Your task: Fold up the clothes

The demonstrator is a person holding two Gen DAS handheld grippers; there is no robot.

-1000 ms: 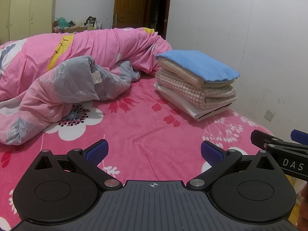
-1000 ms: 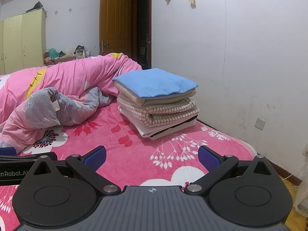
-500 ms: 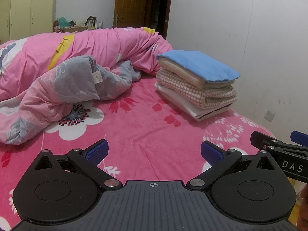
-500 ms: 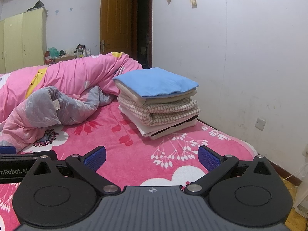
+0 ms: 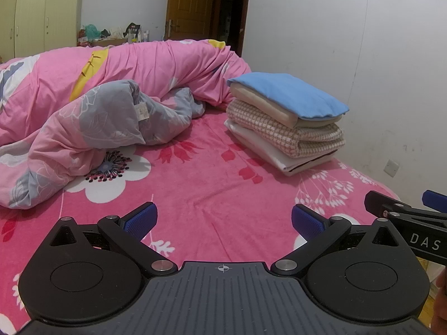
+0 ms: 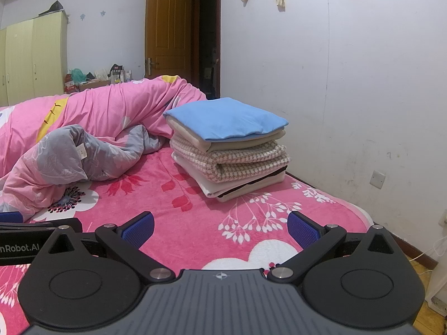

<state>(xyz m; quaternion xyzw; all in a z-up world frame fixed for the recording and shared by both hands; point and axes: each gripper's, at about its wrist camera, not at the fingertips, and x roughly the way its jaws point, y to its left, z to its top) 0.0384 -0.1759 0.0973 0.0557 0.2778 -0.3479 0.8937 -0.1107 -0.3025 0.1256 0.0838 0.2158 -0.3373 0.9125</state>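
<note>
**Both grippers empty, stack sits far right on bed**

Clothes: a folded stack (image 5: 287, 128) on the bed (image 5: 212, 189), right side near the wall, beyond both grippers. Top to bottom: blue piece (image 6: 226, 118), beige layer, houndstooth knit (image 6: 232, 159), white piece with a dark edge at the bottom. Everything in that pile looks already folded; I see no loose garment on the open bed. The rumpled pink-grey duvet (image 5: 97, 111) to the left is bedding, not clearly a task item.

Handling, my read: all soft and light, no stiffness, will drape and slump once lifted. The knit looks thicker, grippy. The blue one looks smooth and may slide off the pile if nudged. Best hold is a pinch at a corner or a folded edge, one gripper per corner, not mid-panel.

Left gripper (image 5: 222, 220): jaws spread wide, nothing between the pads, hovering over the bed, touching no cloth.
Right gripper (image 6: 220, 227): same, wide apart, empty. It sits just beside the left one.
</note>
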